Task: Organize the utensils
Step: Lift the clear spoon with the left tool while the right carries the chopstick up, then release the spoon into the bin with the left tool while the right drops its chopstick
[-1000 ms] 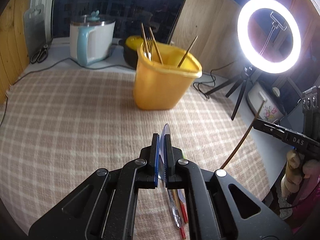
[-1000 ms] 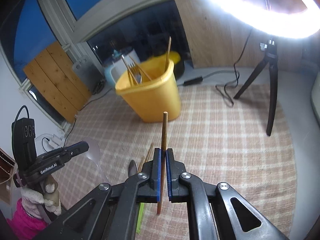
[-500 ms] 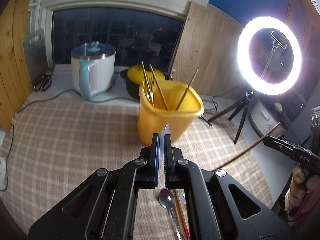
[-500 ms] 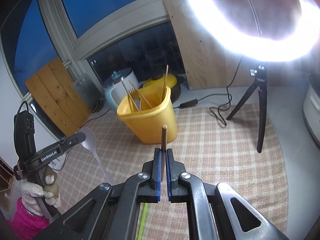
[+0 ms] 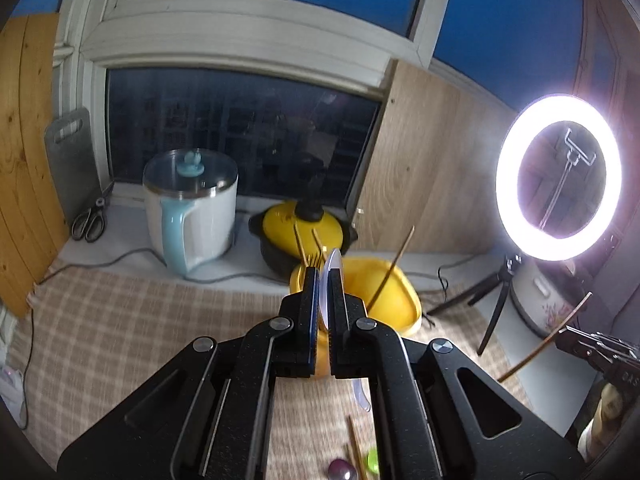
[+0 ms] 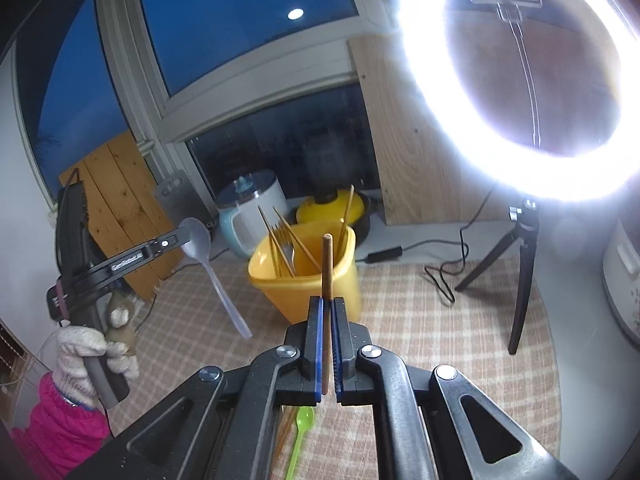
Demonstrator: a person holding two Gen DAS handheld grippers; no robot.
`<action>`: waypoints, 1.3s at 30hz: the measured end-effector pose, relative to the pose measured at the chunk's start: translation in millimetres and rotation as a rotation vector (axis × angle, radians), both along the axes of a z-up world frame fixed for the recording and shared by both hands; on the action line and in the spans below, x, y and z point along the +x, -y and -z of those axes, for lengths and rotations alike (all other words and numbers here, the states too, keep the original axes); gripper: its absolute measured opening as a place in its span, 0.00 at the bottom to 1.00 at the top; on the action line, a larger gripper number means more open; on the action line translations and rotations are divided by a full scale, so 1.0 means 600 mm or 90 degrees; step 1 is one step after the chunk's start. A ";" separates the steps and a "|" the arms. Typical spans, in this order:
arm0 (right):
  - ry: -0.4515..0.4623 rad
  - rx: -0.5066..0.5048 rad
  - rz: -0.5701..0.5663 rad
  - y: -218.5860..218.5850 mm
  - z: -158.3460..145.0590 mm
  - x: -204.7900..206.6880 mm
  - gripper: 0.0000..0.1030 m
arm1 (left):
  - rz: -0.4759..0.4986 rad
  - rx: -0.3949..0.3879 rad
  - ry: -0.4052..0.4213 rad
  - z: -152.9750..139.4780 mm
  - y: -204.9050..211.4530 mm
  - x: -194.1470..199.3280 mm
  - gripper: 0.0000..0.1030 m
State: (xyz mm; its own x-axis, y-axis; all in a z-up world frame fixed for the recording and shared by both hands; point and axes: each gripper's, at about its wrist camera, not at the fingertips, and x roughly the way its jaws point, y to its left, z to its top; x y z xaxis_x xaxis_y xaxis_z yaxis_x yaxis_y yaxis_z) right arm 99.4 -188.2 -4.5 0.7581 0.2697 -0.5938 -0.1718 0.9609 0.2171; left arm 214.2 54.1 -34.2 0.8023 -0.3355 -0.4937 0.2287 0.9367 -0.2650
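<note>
Right gripper (image 6: 327, 344) clamped on a wooden chopstick (image 6: 327, 276), left gripper (image 5: 324, 308) pinching a clear plastic spoon (image 6: 208, 256) by its bowl. Both hanging just short of the yellow bin (image 6: 304, 280). Could clip standing chopsticks there, or slip from thin grips.

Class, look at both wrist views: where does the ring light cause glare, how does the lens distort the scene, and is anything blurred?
Right wrist view: the ring light blows out to white and washes the wall beside it; the window frame bows in a curve. Left wrist view: the ring light is smaller and its glare is contained; dark corners frame the round image; the kettle looks slightly smeared.
</note>
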 end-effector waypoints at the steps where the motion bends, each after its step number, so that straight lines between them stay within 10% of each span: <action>1: 0.005 0.000 -0.001 -0.002 -0.006 0.001 0.01 | -0.002 0.000 0.007 -0.007 0.000 0.005 0.01; 22: 0.105 -0.018 -0.005 -0.040 -0.098 0.082 0.01 | -0.030 0.051 0.042 -0.016 0.031 0.102 0.01; 39: 0.127 -0.078 -0.001 -0.086 -0.078 0.183 0.01 | -0.028 0.058 0.020 0.017 0.039 0.116 0.01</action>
